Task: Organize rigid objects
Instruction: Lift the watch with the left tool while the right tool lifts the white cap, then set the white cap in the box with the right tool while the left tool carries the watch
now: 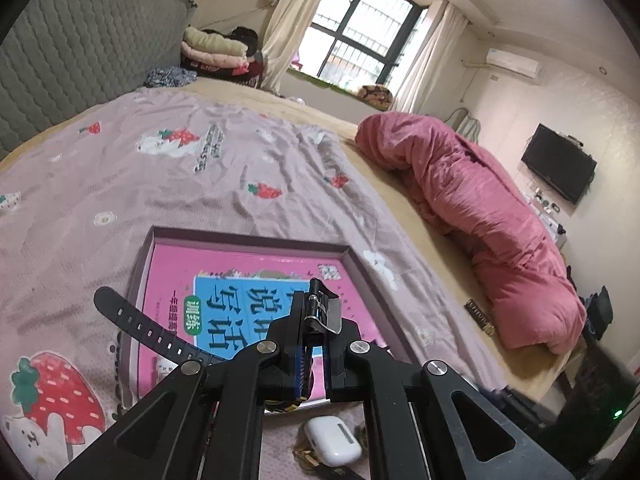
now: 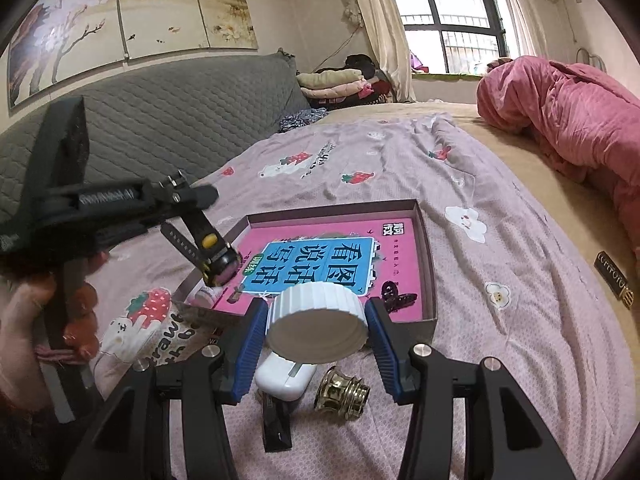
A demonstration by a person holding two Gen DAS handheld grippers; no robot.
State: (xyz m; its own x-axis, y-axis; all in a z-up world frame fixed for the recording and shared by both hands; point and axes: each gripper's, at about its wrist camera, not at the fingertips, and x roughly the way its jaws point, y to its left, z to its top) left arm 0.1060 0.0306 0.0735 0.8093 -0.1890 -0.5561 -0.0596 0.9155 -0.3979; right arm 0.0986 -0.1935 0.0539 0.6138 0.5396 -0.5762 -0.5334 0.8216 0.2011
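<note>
My left gripper [image 1: 310, 336] is shut on a black wristwatch [image 1: 144, 326], its strap hanging out to the left over the purple box [image 1: 256, 240] with the pink book [image 1: 240, 268]. From the right wrist view the left gripper [image 2: 188, 196] holds the watch [image 2: 218, 260] just above the box's left edge [image 2: 428, 256]. My right gripper [image 2: 316, 320] is shut on a white ribbed cap [image 2: 316, 322], held above the box's near edge. A black hair clip [image 2: 396, 296] lies in the box.
A white earbud case [image 2: 286, 378] [image 1: 332, 438], a brass fitting [image 2: 342, 394] and a small black item [image 2: 274, 420] lie on the strawberry-print sheet [image 2: 500, 264] below my right gripper. A pink duvet [image 1: 472, 208] lies to the right. The grey headboard [image 2: 160, 120] stands at the left.
</note>
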